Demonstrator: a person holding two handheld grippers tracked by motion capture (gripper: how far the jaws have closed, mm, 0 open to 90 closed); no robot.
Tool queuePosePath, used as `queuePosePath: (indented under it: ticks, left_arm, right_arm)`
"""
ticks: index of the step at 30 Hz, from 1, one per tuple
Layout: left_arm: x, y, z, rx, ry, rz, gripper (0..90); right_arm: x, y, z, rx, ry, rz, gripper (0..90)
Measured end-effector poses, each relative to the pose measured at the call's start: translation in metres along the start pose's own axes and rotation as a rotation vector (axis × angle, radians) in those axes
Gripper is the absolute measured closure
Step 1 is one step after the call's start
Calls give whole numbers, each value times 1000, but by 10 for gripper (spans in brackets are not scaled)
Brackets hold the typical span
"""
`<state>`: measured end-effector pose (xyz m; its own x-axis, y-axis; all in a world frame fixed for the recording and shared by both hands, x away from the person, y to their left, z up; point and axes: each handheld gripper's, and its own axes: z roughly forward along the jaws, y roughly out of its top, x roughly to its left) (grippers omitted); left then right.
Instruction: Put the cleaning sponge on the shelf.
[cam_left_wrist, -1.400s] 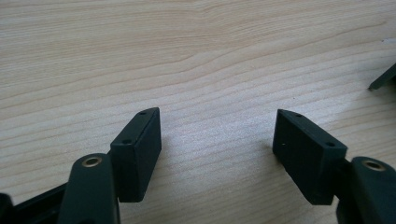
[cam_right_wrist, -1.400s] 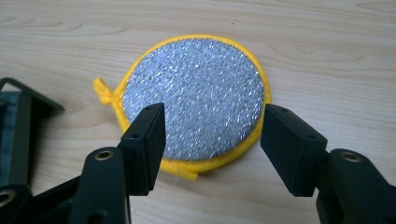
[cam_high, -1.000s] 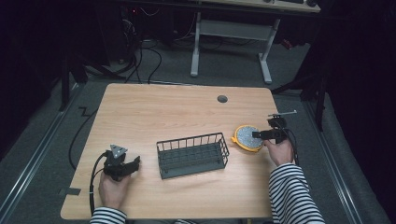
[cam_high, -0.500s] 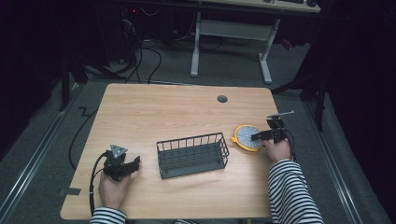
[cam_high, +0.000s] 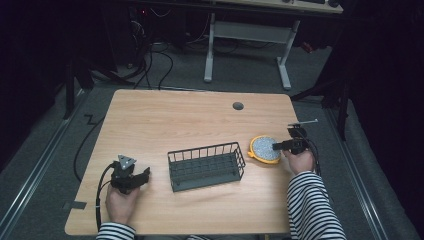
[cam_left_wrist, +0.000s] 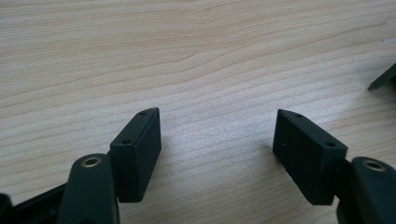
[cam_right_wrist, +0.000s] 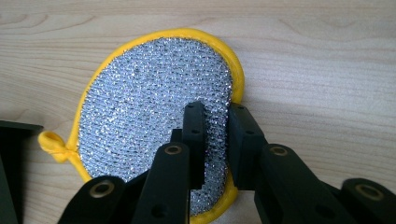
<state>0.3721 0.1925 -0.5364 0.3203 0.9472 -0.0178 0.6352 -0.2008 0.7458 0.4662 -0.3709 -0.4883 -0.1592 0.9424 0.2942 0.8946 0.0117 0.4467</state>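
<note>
A round scouring pad, silver mesh with a yellow rim and a small loop, lies flat on the table right of the wire basket. My right gripper reaches onto the pad's right edge. In the right gripper view its jaws have just been closing, and the right gripper now pinches a fold of the pad between its pads. My left gripper rests near the front left of the table. It also appears as the left gripper, open, with bare wood between its jaws.
A dark wire basket stands mid-table between the two hands; its corner shows at the left edge of the right gripper view. A round cable grommet sits at the back of the wooden table. Desk legs and cables are on the floor behind.
The right gripper has edged a little onto the pad. The left hand, the basket and the pad stay where they were.
</note>
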Motion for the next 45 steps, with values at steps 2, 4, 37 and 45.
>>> queuePosePath:
  ticks: [2,4,37,45]
  left_arm:
    - [0,0,0,0,-1,0,330]
    - [0,0,0,0,-1,0,329]
    - [0,0,0,4,-4,9,315]
    - [0,0,0,3,-4,8,315]
  right_arm:
    - [2,0,-3,-13,7,-7,798]
    - [4,0,-7,-26,12,-26,799]
    - [98,12,-104,-245,142,-375,798]
    - [148,11,-89,-243,182,-487,797]
